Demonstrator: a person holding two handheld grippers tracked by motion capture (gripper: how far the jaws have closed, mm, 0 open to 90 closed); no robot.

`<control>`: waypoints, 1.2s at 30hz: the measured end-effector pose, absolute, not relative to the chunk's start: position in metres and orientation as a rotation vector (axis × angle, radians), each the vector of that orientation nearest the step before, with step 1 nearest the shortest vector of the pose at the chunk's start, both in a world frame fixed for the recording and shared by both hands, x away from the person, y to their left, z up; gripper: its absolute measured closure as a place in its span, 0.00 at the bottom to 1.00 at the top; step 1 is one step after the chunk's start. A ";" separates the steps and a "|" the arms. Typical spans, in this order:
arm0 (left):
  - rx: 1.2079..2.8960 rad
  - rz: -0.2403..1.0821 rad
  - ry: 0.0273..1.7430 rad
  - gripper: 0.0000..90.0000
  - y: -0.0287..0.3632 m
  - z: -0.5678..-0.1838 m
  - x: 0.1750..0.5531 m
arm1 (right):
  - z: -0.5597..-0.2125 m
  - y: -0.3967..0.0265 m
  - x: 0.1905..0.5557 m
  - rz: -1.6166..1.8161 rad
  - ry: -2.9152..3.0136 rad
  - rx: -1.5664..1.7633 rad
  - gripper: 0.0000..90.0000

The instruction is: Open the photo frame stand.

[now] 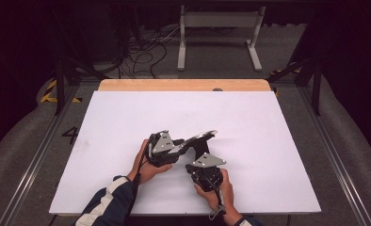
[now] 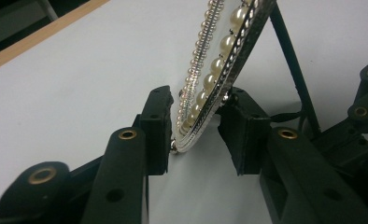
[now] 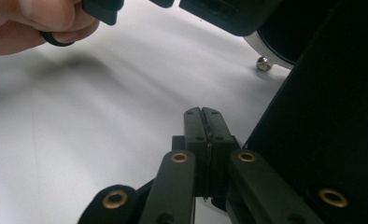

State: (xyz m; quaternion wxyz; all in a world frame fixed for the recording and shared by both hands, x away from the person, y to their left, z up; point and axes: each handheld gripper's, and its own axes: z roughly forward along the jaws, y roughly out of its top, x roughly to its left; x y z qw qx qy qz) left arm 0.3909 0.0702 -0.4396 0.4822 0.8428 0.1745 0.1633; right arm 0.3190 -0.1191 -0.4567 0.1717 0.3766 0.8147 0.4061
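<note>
Left gripper view puts my left claw (image 2: 194, 133) closest: its two black, matte, blocky jaws stand part open with the rim of a pearl-edged frame (image 2: 219, 70) between them. The pad at nine o'clock sits clear of the rim. The pad at three o'clock lies right against the frame's back edge, and I cannot tell whether it presses. So I have the frame between the jaws, not clamped.

The frame leans, rising from the jaws toward one o'clock. Its rim is silvery metal set with a row of round cream pearls, flanked by lines of tiny beads. A thin dark strut (image 2: 294, 70) props it from behind, running toward four o'clock. Its upper part is cut off at the top edge, so I cannot make out its whole shape.

Right gripper view shows my right claw (image 3: 203, 116) with its jaws pressed flat together, nothing between them. A broad black surface, probably the frame's back, blocks the three o'clock side, too close and dark to read. At one o'clock a small shiny ball foot (image 3: 263, 63) sits just at the table. At eleven o'clock part of my left hand (image 3: 32, 21) is blurred and cropped.

From the high view, both claws meet at the frame (image 1: 200, 139) a little toward six o'clock of the centre of the smooth white table (image 1: 127, 122), which has a bare wooden strip (image 1: 183, 85) along twelve o'clock.
</note>
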 end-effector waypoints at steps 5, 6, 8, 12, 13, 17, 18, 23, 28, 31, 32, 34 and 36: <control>2.083 0.362 0.457 0.67 0.063 -0.448 0.395 | -0.460 -0.117 0.320 1.152 2.326 1.091 1.00; 2.083 0.365 0.466 0.67 0.063 -0.449 0.396 | -0.460 -0.116 0.320 1.154 2.324 1.087 1.00; 2.073 0.359 0.481 0.69 0.063 -0.449 0.397 | -0.459 -0.117 0.320 1.168 2.319 1.088 1.00; 2.081 0.348 0.501 0.67 0.061 -0.452 0.398 | -0.459 -0.116 0.321 1.211 2.321 1.114 1.00; 2.081 0.342 0.497 0.66 0.061 -0.453 0.398 | -0.459 -0.115 0.321 1.209 2.320 1.110 1.00; 2.076 0.352 0.494 0.68 0.061 -0.452 0.397 | -0.459 -0.113 0.319 1.200 2.315 1.086 1.00; 2.077 0.355 0.498 0.70 0.062 -0.452 0.397 | -0.458 -0.113 0.319 1.196 2.310 1.085 1.00; 2.082 0.383 0.488 0.82 0.065 -0.450 0.397 | -0.459 -0.114 0.319 1.165 2.292 1.069 1.00; 2.092 0.398 0.470 0.84 0.065 -0.449 0.396 | -0.459 -0.116 0.320 1.148 2.284 1.070 1.00; 2.102 0.406 0.461 0.85 0.065 -0.449 0.395 | -0.459 -0.116 0.319 1.143 2.282 1.071 1.00; 2.104 0.410 0.458 0.85 0.065 -0.449 0.395 | -0.459 -0.116 0.319 1.143 2.282 1.073 1.00; 2.109 0.413 0.450 0.85 0.065 -0.448 0.394 | -0.459 -0.116 0.319 1.145 2.287 1.072 1.00; 2.110 0.410 0.449 0.85 0.066 -0.448 0.393 | -0.459 -0.116 0.319 1.151 2.291 1.075 1.00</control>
